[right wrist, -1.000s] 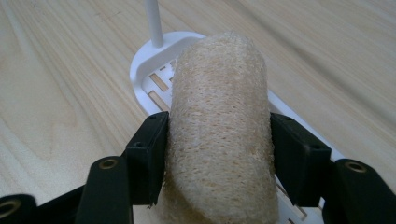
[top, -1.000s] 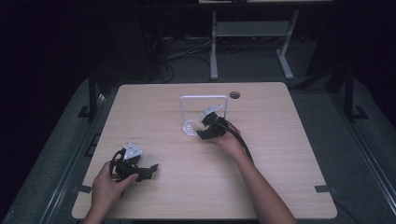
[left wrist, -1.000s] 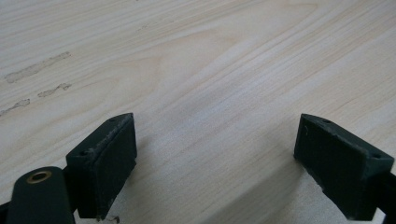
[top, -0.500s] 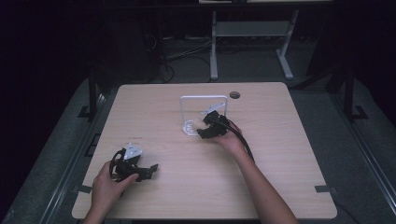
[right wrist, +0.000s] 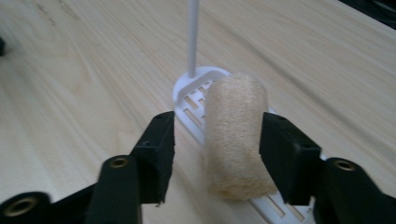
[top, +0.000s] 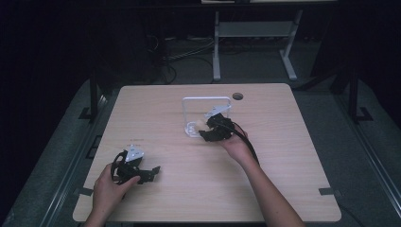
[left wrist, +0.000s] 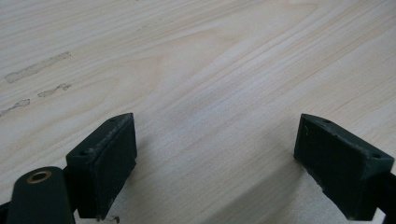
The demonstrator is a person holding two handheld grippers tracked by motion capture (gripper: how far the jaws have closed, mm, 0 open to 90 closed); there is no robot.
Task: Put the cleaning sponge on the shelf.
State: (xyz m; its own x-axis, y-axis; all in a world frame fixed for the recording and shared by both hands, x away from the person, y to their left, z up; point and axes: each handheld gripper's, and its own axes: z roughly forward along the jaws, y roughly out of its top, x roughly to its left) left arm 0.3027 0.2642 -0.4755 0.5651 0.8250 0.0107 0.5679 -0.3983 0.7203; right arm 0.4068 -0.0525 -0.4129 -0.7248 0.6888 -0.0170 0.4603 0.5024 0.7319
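Observation:
A beige, rough cylindrical roll (right wrist: 236,135) stands on the slotted base of a white wire rack (right wrist: 196,88) near the middle of the table. My right gripper (right wrist: 217,140) has the roll between its jaws, which have just been closing. The right pad touches the roll and a gap shows at the left pad. From above, the right gripper (top: 204,134) sits at the foot of the white rack (top: 185,113). My left gripper (top: 152,172) rests at the front left of the table, open, with bare wood between its fingers (left wrist: 105,158).
The light wooden table (top: 283,156) has a round cable hole (top: 237,96) at its far edge. Dark floor, cables and a white stand's legs (top: 255,42) lie beyond it. A cable (top: 248,142) trails along the right forearm.
The right gripper has shifted slightly at the rack's base. The left hand and its gripper have stayed where they were.

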